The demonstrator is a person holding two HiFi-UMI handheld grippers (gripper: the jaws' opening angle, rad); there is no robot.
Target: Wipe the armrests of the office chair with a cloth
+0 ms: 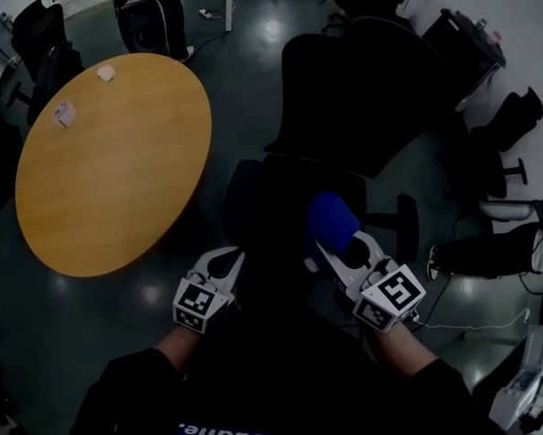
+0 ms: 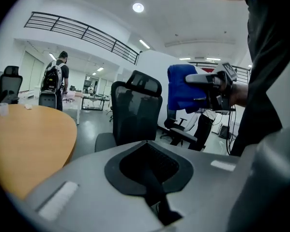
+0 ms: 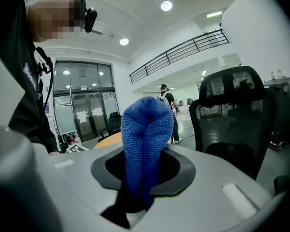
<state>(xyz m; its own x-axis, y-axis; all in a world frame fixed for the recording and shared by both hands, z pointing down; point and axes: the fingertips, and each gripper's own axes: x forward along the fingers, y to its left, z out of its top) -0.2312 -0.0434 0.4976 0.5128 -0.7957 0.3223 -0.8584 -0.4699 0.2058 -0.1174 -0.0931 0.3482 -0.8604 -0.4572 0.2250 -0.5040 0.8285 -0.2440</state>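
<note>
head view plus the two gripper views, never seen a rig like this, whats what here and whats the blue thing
There is no robot here: a person holds a handheld gripper in each hand. The head view looks down from a camera on the person's head. Each gripper view looks along that gripper's own fingers. The right gripper has its fingers shut on a blue cloth. The left gripper is shut with nothing in it. Ahead stands a black office chair, beside a wooden table carrying two small pale items.

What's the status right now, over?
Left tongs shut, empty. Right tongs shut on blue cloth. Cloth held up over chair, not on armrest. Nothing in the way.
</note>
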